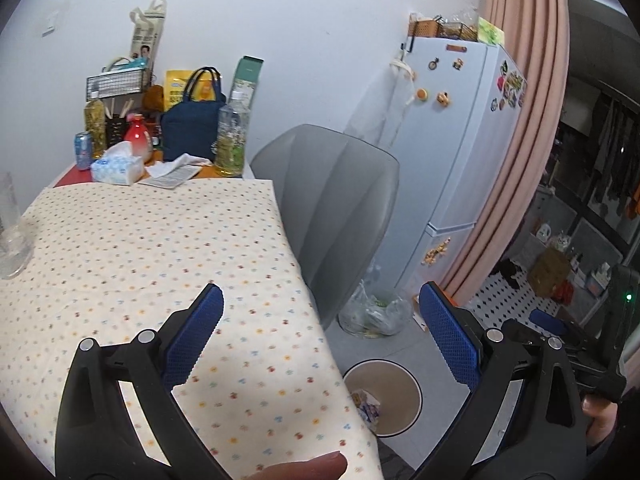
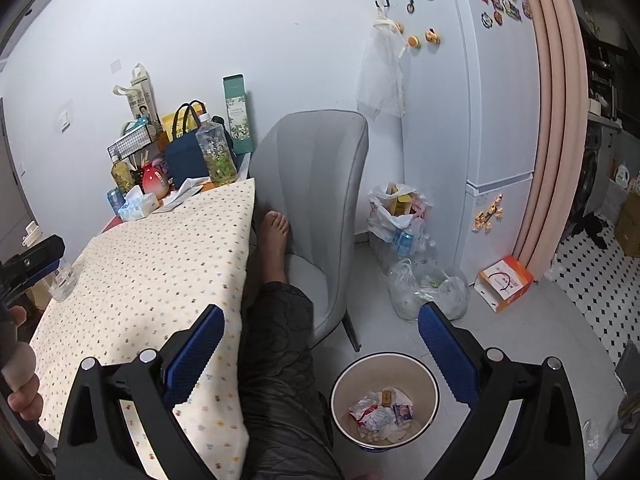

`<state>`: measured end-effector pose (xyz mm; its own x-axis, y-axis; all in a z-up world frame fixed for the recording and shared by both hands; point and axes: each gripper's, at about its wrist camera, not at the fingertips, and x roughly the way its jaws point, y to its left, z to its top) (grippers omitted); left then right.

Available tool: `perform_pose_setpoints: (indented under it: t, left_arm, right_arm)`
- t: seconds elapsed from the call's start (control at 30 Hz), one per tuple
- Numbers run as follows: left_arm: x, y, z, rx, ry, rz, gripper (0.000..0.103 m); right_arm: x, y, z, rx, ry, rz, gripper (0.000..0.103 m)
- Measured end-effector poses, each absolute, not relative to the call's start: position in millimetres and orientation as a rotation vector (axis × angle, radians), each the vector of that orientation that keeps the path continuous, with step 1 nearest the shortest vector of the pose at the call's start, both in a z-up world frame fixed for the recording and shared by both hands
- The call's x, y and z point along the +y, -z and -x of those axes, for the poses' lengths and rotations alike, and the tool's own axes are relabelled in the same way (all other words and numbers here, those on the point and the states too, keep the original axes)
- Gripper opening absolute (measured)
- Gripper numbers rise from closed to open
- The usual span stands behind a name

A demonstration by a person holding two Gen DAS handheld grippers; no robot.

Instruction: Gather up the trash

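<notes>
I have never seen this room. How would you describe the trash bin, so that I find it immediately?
Start at the tall white fridge and the grey chair beside the table. On the floor in front of the chair stands a round, open bin, beige inside, holding crumpled wrappers. Unlike the plastic bags near the fridge, it is rigid.

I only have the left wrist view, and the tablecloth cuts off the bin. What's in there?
Observer: The bin holds crumpled wrappers, piled only at the bottom.
Operator: Any loose trash I'm missing near the fridge?
Observer: An orange box lies open beside the fridge.
Operator: Are the right tongs carrying anything?
Observer: No, the right tongs are open and empty.
</notes>
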<state>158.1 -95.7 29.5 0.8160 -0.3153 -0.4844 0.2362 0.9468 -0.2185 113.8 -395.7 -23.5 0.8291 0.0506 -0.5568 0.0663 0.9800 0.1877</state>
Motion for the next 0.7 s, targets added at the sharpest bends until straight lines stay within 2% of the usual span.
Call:
perform_pose_setpoints:
  t: [0.7]
  left_arm:
    - [-28.8, -46.2, -90.9, 0.514, 0.146, 0.151, 0.097]
  right_arm:
    - [-318.7, -15.2, -75.2, 0.604, -0.103, -0.135, 0.095]
